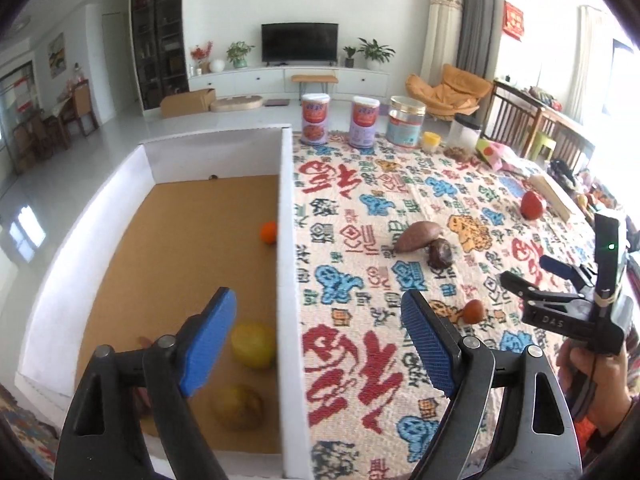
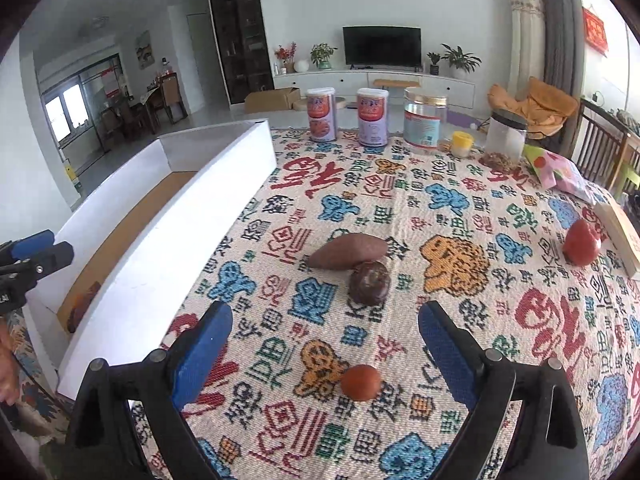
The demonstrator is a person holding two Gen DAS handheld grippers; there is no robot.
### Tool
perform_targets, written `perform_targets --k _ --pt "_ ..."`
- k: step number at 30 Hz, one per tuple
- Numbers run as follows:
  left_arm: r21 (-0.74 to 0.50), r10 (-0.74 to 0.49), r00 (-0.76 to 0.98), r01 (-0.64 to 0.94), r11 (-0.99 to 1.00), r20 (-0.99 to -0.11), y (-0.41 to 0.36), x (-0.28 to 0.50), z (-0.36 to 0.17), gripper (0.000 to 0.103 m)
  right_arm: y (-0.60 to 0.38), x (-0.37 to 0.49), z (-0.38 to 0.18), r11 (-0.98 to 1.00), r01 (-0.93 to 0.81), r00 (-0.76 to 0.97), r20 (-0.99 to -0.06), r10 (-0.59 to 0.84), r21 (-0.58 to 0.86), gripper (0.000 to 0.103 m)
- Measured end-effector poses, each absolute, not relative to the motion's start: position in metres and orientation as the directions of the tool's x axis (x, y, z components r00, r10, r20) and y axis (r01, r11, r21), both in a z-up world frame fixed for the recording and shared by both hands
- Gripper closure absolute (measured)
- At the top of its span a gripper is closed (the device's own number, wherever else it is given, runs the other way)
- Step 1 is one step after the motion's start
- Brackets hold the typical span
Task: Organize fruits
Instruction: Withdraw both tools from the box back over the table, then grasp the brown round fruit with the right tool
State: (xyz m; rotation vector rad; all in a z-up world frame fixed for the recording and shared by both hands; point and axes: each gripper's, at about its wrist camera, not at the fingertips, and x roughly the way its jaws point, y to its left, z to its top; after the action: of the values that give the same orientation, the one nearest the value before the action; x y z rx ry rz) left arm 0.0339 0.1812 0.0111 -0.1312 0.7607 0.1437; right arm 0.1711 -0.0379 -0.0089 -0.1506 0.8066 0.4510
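Left wrist view shows us our left gripper (image 1: pixel 316 344) spread wide and empty, straddling the white box wall (image 1: pixel 289 280); inside the box lie an orange (image 1: pixel 268 233), a yellow fruit (image 1: pixel 253 345) and a brownish one (image 1: pixel 237 407); our right gripper (image 2: pixel 325 354) also gapes empty above the patterned tablecloth (image 2: pixel 460 216), over a small reddish-brown fruit (image 2: pixel 361 382), near a sweet potato (image 2: pixel 347 256) touching a dark passion fruit (image 2: pixel 369 283); a red fruit (image 2: pixel 581 243) sits well apart

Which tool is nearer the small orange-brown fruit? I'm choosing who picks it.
Right. The right tool hangs open just above the small orange-brown fruit; the left tool straddles the box wall.
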Motion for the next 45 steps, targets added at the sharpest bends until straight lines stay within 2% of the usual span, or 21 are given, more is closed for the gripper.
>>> perform_targets --k 3,5,8,10,12,19,25,31,36,39,42,45 --pt "-0.105 -0.036 0.693 -0.058 0.993 -0.720 0.137 0.048 -0.003 0.015 -0.099 0.187 -0.043 0.960 -0.279 0.639 -0.749 0.176 -0.013 0.009" --pt "-0.115 -0.076 0.672 -0.014 0.993 -0.737 0.116 0.058 -0.019 0.015 -0.136 0.190 -0.059 0.983 -0.182 0.627 -0.769 0.123 0.008 0.009" --pt "-0.093 -0.056 0.659 -0.020 0.995 -0.750 0.096 0.075 -0.045 0.015 -0.177 0.181 -0.074 0.996 -0.053 0.626 -0.775 0.087 0.068 0.009" --pt "-0.104 -0.059 0.651 -0.031 0.994 -0.757 0.091 0.086 -0.061 0.015 -0.191 0.178 -0.072 0.991 -0.011 0.630 -0.769 0.111 0.134 0.009" --pt "-0.116 -0.061 0.646 -0.043 0.992 -0.761 0.088 0.098 -0.077 0.015 -0.191 0.176 -0.066 0.995 -0.002 0.663 -0.744 0.075 0.098 0.009" --pt "-0.123 -0.030 0.620 -0.108 0.987 -0.784 0.100 0.133 -0.114 0.015 -0.173 0.183 -0.080 0.999 -0.037 0.621 -0.783 0.035 0.015 0.009" --pt "-0.098 0.012 0.603 -0.150 0.984 -0.798 0.116 0.141 -0.124 0.015 -0.174 0.184 -0.086 0.999 -0.038 0.599 -0.799 0.050 0.034 0.009" --pt "-0.087 0.024 0.613 -0.150 0.985 -0.790 0.121 0.140 -0.125 0.015 -0.171 0.185 -0.088 0.998 -0.050 0.590 -0.805 0.055 0.032 0.004" --pt "-0.009 0.058 0.584 -0.111 0.994 -0.810 0.111 0.144 -0.127 0.010 -0.170 0.185 -0.088 0.998 -0.058 0.583 -0.810 0.066 0.039 0.000" --pt "-0.017 0.033 0.567 -0.082 0.996 -0.823 0.115 0.139 -0.126 0.010 -0.169 0.185 -0.088 0.997 -0.064 0.582 -0.810 0.066 0.035 0.000" --pt "-0.019 0.031 0.591 -0.078 0.997 -0.806 0.124 0.130 -0.129 0.010 -0.172 0.181 -0.084 0.989 -0.094 0.600 -0.786 0.146 0.112 0.000" --pt "-0.040 0.023 0.605 -0.090 0.995 -0.796 0.130 0.125 -0.128 0.010 -0.153 0.168 -0.066 0.943 -0.266 0.629 -0.705 0.327 0.200 0.003"
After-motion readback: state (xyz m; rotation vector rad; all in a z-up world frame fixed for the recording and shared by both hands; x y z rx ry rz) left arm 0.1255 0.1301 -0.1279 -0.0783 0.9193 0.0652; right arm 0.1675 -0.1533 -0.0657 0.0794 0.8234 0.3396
